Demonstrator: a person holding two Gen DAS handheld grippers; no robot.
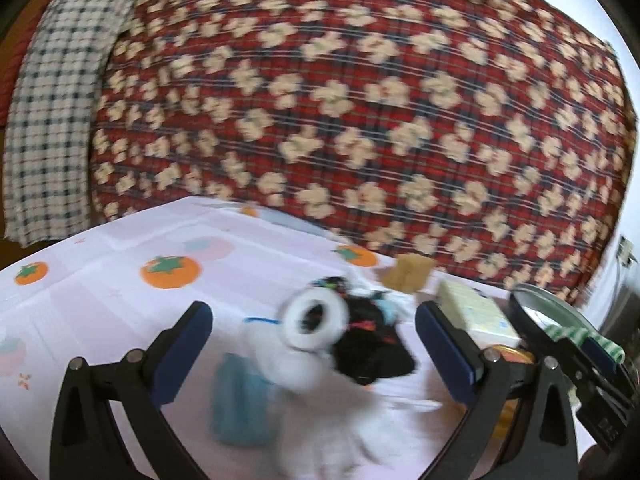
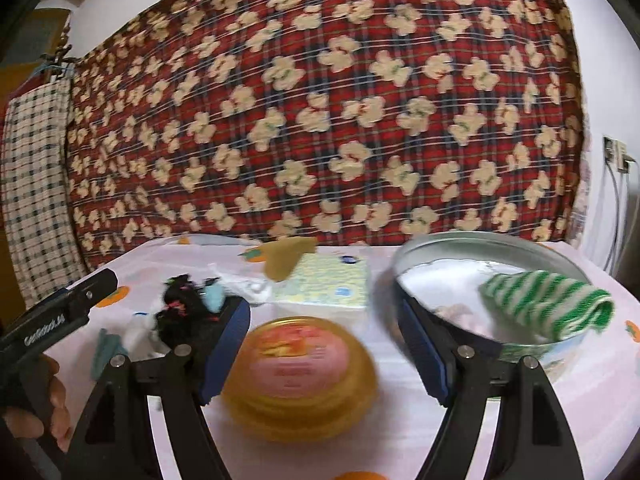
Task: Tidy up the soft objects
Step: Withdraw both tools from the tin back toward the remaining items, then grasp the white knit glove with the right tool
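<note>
A heap of soft things lies on the fruit-print tablecloth (image 1: 120, 292): a white fluffy ring (image 1: 316, 322), a black tangle of hair ties (image 1: 368, 348), a teal cloth (image 1: 240, 400) and a white cloth (image 1: 320, 420). My left gripper (image 1: 316, 340) is open, its fingers either side of the heap and touching nothing. A green-and-white striped cloth (image 2: 548, 304) hangs over the rim of a metal bowl (image 2: 440, 246). My right gripper (image 2: 324, 344) is open above the table. A round yellow tin (image 2: 300, 372) sits on the table in the gap, not gripped.
A tan sponge (image 2: 286, 258) leans on a pale tissue pack (image 2: 324, 284) behind the tin. A red plaid quilt with cream flowers (image 1: 340, 100) rises behind the table. A checked cloth (image 1: 52, 120) hangs at the left. A hand (image 2: 52, 400) holds the left gripper's frame.
</note>
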